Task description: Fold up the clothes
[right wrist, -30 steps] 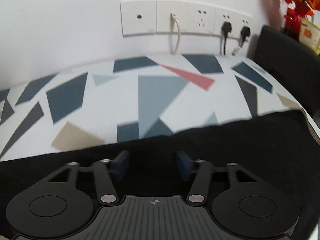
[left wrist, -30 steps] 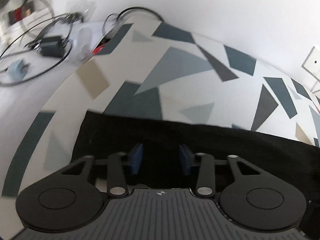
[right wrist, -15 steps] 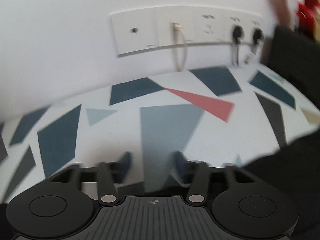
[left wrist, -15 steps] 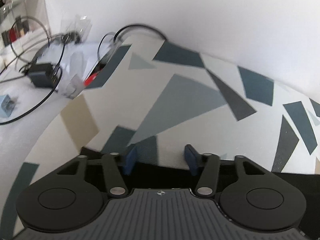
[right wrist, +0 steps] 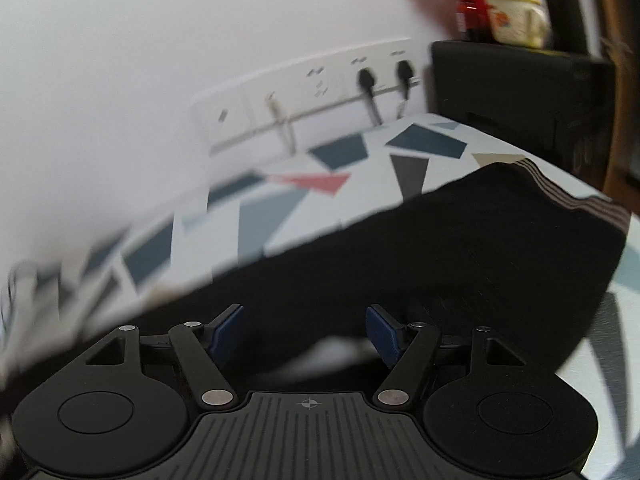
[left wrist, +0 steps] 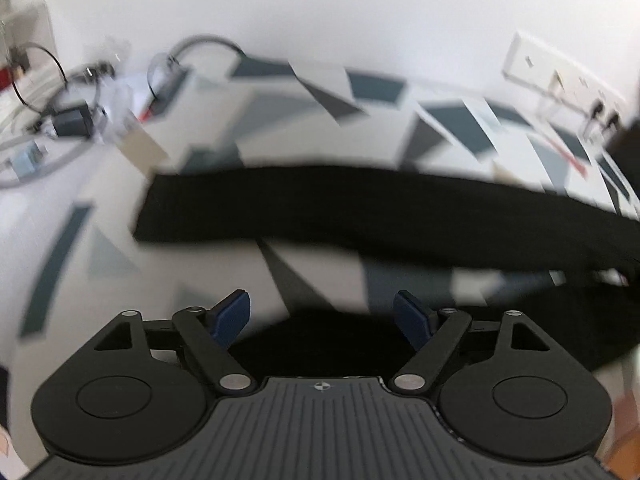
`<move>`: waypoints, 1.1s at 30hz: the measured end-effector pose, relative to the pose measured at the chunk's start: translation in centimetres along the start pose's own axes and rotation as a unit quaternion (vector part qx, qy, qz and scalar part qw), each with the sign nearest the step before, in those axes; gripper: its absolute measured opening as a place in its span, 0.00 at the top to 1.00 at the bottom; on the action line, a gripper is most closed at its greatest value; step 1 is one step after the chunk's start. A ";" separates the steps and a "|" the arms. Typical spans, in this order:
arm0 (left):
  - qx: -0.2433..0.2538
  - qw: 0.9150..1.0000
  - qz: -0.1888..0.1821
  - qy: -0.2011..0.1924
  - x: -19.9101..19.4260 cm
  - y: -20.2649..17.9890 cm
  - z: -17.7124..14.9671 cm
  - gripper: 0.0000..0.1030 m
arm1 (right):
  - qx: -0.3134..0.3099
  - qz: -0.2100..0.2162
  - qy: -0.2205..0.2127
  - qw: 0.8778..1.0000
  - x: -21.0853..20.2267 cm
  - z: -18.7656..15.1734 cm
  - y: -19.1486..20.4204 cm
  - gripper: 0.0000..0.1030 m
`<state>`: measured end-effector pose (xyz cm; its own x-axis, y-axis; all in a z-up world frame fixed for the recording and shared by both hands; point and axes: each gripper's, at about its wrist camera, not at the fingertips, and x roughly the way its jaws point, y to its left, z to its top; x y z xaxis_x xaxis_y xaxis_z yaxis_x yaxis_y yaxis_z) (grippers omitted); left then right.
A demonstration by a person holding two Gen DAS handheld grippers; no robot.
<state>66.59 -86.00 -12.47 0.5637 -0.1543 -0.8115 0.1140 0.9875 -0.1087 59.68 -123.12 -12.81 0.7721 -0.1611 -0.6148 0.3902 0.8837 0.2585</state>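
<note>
A black garment [left wrist: 360, 216] lies as a long folded band across the table with the geometric-patterned cloth [left wrist: 280, 100]. My left gripper [left wrist: 322, 314] is open, lifted above the table near the garment's front side, with nothing between its blue pads [left wrist: 232, 312]. In the right wrist view the same black garment [right wrist: 460, 248] spreads in front, with a striped trim at its far right corner [right wrist: 576, 196]. My right gripper [right wrist: 304, 326] is open over the garment's near edge and holds nothing. Both views are blurred by motion.
Cables, a black adapter [left wrist: 74, 120] and plastic packets lie at the table's left end. A row of wall sockets [right wrist: 320, 88] with two black plugs runs along the white wall. A black box [right wrist: 516, 92] and a cup with red flowers [right wrist: 516, 16] stand at the right.
Both grippers have opened wider and pulled back and up from the far edge. The black garment now lies folded over as a band across the table, let go by both.
</note>
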 end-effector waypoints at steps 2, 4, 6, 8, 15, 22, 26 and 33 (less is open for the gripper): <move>-0.018 1.000 0.004 0.011 -0.3 -0.5 -1.3 0.22 | -0.028 0.014 0.009 0.999 -0.8 -0.8 0.1 0.38; -0.053 0.998 0.001 0.022 -0.7 -0.3 -2.3 0.22 | -0.062 0.044 0.017 0.997 -1.6 -1.6 0.5 0.38; -0.092 0.995 0.008 0.024 -1.3 0.6 -3.0 0.22 | -0.092 0.069 0.032 0.993 -1.7 -2.3 1.2 0.38; -0.131 0.991 0.015 0.025 -1.9 1.7 -3.6 0.22 | -0.121 0.094 0.048 0.987 -1.8 -3.0 1.8 0.38; -0.356 0.934 0.014 0.033 -3.5 8.5 -6.3 0.22 | -0.226 0.155 0.074 0.959 -2.8 -6.0 4.9 0.31; -0.368 0.929 -0.008 0.032 -2.8 11.0 -5.5 0.22 | -0.282 0.137 0.063 0.948 -3.3 -9.3 9.0 0.39; -0.389 0.920 -0.042 0.036 -2.5 11.4 -5.3 0.19 | -0.213 0.106 0.056 0.970 -3.6 -9.4 8.4 0.93; -0.410 0.906 -0.092 0.055 -2.2 11.7 -5.2 0.18 | -0.109 0.053 0.049 0.991 -7.1 -10.2 4.5 0.95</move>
<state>62.44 -73.98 -14.91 0.5067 -0.3600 -0.7833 -0.4725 0.6440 -0.6017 50.80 -113.53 -14.89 0.7467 -0.0281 -0.6645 0.1836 0.9690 0.1653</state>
